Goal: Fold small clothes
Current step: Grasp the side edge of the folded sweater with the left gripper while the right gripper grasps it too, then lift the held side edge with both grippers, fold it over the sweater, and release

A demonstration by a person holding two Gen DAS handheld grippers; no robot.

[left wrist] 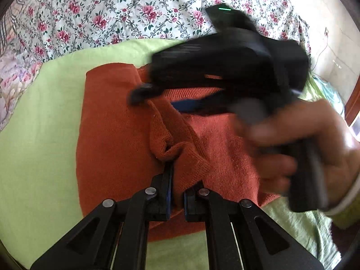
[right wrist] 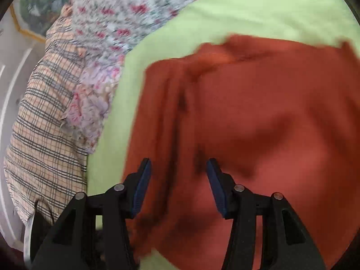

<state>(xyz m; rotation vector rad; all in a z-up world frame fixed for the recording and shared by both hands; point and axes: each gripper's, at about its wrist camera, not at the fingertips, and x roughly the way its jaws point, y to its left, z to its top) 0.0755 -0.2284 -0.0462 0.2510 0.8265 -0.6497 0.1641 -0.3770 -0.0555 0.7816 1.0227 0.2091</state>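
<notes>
On smooth green sheet [left wrist: 45, 135], rust ribbed-knit sweater [left wrist: 112, 123], floral quilt [left wrist: 101, 11]

Readable text: none is found in either view.
Labels, brands, numbers: none can be made out on any surface.
Signs: none are shown.

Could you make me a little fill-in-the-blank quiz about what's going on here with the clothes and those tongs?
1. The orange knitted garment lies on a plain sheet whose colour is light ____.
2. The left tongs are shut on a fold of the ____ garment.
3. The right tongs hover over the garment with their jaws ____.
4. The bedding beyond the sheet is printed with pink ____.

Missing words: green; orange; open; flowers
</notes>
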